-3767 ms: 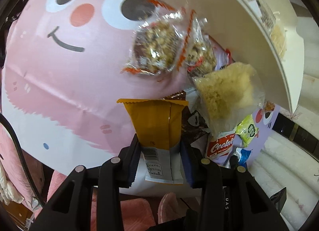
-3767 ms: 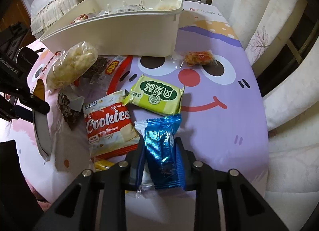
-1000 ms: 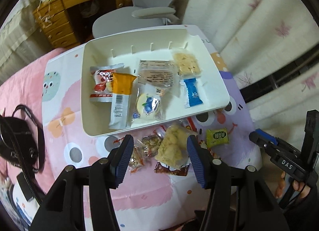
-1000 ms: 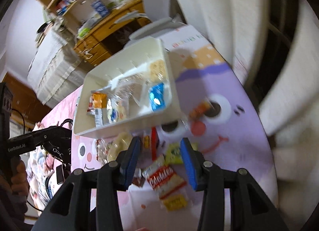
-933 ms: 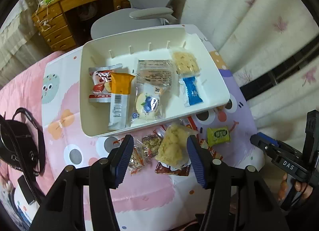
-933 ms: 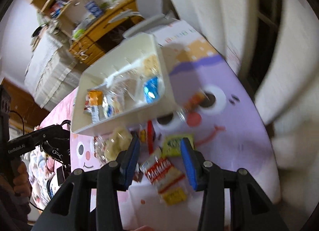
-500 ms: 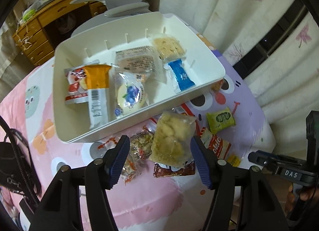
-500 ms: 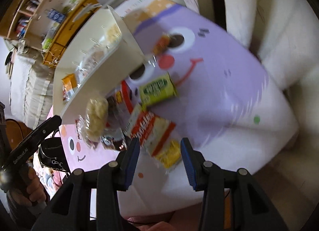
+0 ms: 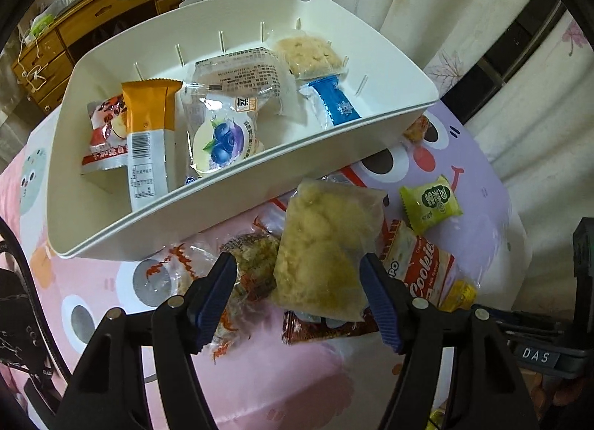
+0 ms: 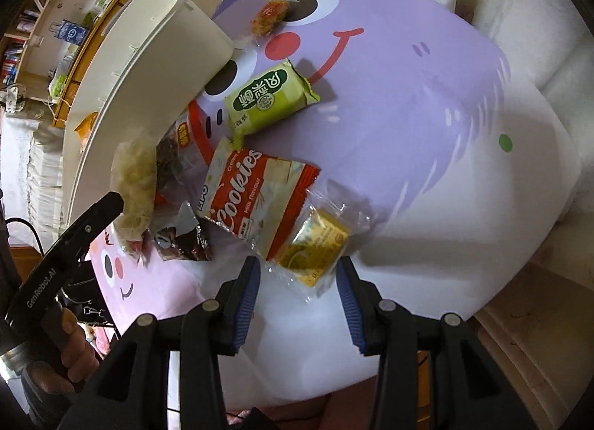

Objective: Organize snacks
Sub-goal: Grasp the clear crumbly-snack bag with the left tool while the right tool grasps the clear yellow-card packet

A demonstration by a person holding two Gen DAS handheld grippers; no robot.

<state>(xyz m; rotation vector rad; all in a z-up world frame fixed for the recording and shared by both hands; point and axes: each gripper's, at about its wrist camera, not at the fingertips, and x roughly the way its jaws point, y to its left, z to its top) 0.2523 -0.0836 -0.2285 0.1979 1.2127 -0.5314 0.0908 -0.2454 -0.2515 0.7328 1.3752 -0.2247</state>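
Observation:
A white bin [image 9: 334,147] on the cartoon tablecloth holds several snacks, among them an orange bar [image 9: 148,133] and a blue packet [image 9: 334,103]. In front of it lie a pale crumbly snack bag [image 9: 326,251], nut bars [image 9: 252,266], a Cookies pack [image 10: 252,199], a green packet [image 10: 267,95] and a small yellow packet [image 10: 315,240]. My left gripper [image 9: 299,292] hangs over the crumbly bag, jaws opening, the bag between them untouched. My right gripper [image 10: 299,298] is open above the yellow packet, with nothing held.
A small orange snack [image 10: 269,14] lies beside the bin's far corner. A dark brown wrapper [image 10: 182,240] sits left of the Cookies pack. A person's hand [image 10: 70,348] holds the left gripper. The table edge [image 10: 538,207] drops off toward white cushions; a wooden desk [image 9: 92,21] and chair stand behind.
Both grippers have sunk from high above the table toward the loose snacks. The left jaws have spread wider. The right view has rolled and now faces the yellow packet.

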